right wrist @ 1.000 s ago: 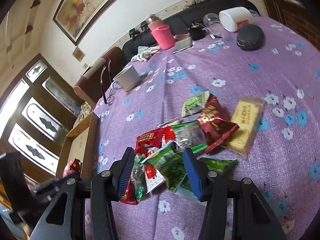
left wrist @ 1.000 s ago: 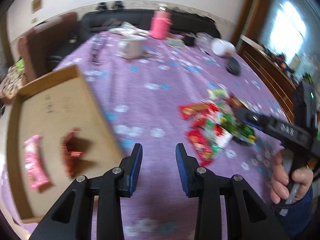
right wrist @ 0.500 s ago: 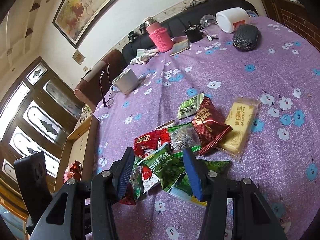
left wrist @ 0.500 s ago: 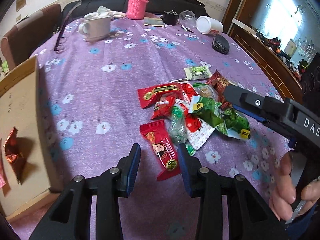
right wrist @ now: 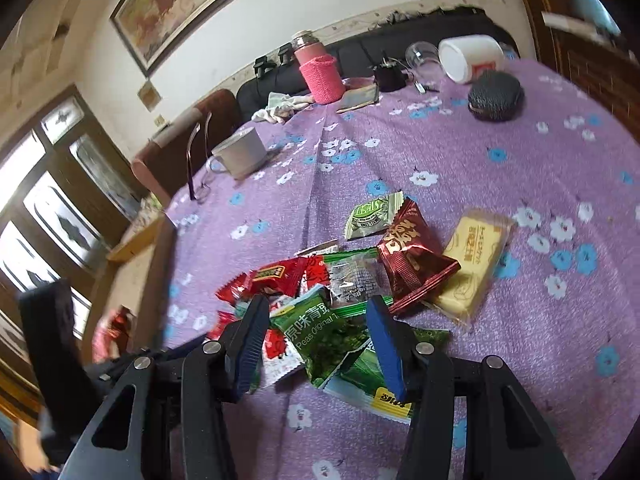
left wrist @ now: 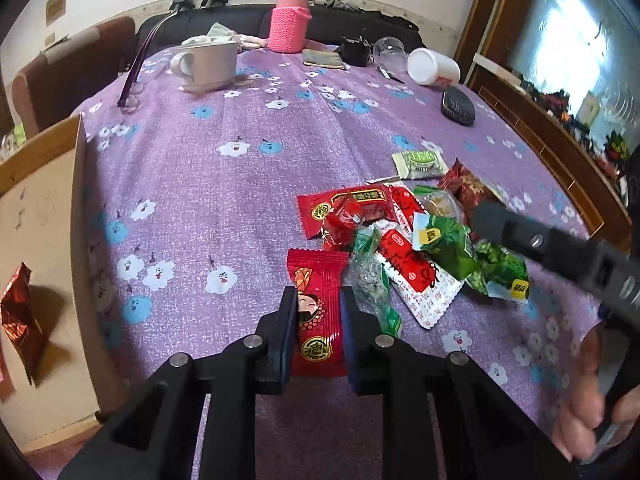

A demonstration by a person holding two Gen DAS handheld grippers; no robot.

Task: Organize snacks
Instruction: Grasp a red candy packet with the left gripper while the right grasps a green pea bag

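Observation:
A pile of snack packets [left wrist: 400, 232] lies on the purple flowered tablecloth. My left gripper [left wrist: 318, 294] is down on a red packet with a cartoon face [left wrist: 316, 268]. Its jaws are closing and the blue pads press the packet's two long edges. On the left stands a cardboard box [left wrist: 44, 216] with a red foil snack [left wrist: 18, 312] inside. My right gripper [right wrist: 316, 312] hovers open over a green pea packet [right wrist: 320, 332] without touching it. A dark red packet [right wrist: 412, 256] and a yellow one [right wrist: 476, 256] lie just beyond it.
Farther back on the table are a white mug [left wrist: 210, 66], a pink bottle [left wrist: 288, 20], glasses [left wrist: 134, 76], a white cup on its side [left wrist: 432, 68] and a black case [left wrist: 458, 106]. A person's hand [left wrist: 588, 412] grips the right tool.
My left gripper swung right from above the box, came down over the red cartoon packet and narrowed its jaws onto it. The right gripper stayed above the pile, tilting slightly.

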